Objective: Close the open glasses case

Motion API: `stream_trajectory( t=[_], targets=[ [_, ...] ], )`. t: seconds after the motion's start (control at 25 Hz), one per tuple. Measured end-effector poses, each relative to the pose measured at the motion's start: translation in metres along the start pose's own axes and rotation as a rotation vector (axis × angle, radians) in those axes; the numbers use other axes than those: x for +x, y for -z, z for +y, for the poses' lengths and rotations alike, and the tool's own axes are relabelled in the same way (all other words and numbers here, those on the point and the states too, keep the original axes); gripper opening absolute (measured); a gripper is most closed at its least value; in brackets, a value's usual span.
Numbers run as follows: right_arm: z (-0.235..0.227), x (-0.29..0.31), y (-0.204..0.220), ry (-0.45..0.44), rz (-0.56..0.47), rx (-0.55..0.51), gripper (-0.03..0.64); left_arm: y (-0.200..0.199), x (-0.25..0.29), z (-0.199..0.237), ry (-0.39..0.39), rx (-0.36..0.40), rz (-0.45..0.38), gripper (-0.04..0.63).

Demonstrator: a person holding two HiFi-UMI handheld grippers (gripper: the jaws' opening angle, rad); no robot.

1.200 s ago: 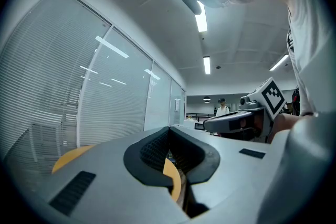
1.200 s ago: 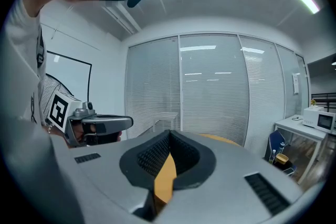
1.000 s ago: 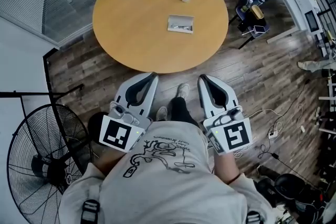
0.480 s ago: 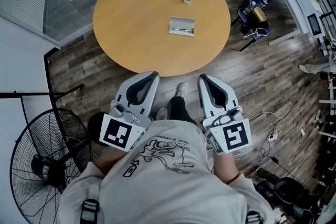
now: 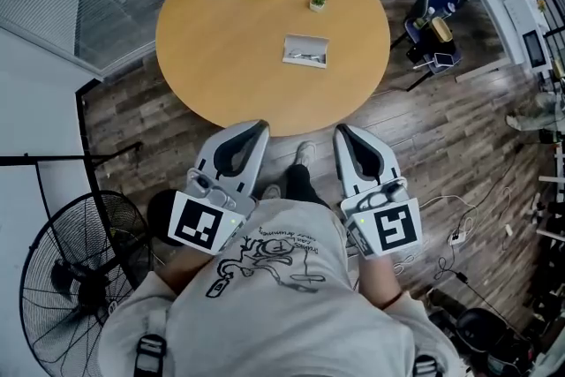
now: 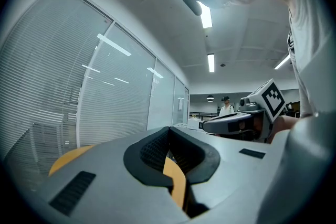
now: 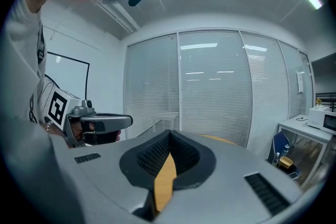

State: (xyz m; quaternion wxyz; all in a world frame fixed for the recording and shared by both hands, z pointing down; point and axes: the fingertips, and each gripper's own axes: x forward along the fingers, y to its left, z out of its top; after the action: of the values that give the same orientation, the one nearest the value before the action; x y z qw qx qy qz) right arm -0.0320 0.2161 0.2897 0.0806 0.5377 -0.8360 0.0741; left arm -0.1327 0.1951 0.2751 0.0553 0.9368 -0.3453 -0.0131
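Open glasses case (image 5: pixel 305 50) seen on round desk (image 5: pixel 203 40), upper centre of frame, long axis left-right. Left tool (image 5: pixel 258 127) and right tool (image 5: pixel 342 131) held lower centre, well apart from it, both closed on nothing. Neither judged clearly nearer.

The left gripper (image 5: pixel 258 128) and right gripper (image 5: pixel 341 131) are held side by side close in front of the torso (image 5: pixel 274 278), level with each other and a little apart. Both point forward, tips angled slightly toward one another. Each has its jaws closed tip to tip with nothing between them. The left cube (image 5: pixel 199 225) and right cube (image 5: pixel 393 228) sit nearest the body, and the right forearm (image 5: pixel 381 280) shows behind its gripper.
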Motion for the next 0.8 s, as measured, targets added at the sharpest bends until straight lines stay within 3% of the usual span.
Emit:
stream_trajectory(
  t=[0.24,0.44,0.8],
  targets=[
    [-0.023,0.011,-0.001,-0.022,-0.002,-0.002,0.008,-0.004,0.026,0.002,-0.022,-0.028,-0.030,0.020],
    [-0.044,0.022,-0.005,-0.036,-0.001,-0.007,0.008,0.004,0.048,0.005,-0.020,0.024,0.034,0.020],
    [-0.080,0.043,-0.010,-0.066,0.006,-0.013,0.008,0.006,0.088,0.015,-0.047,0.022,0.038,0.020]
  ],
)
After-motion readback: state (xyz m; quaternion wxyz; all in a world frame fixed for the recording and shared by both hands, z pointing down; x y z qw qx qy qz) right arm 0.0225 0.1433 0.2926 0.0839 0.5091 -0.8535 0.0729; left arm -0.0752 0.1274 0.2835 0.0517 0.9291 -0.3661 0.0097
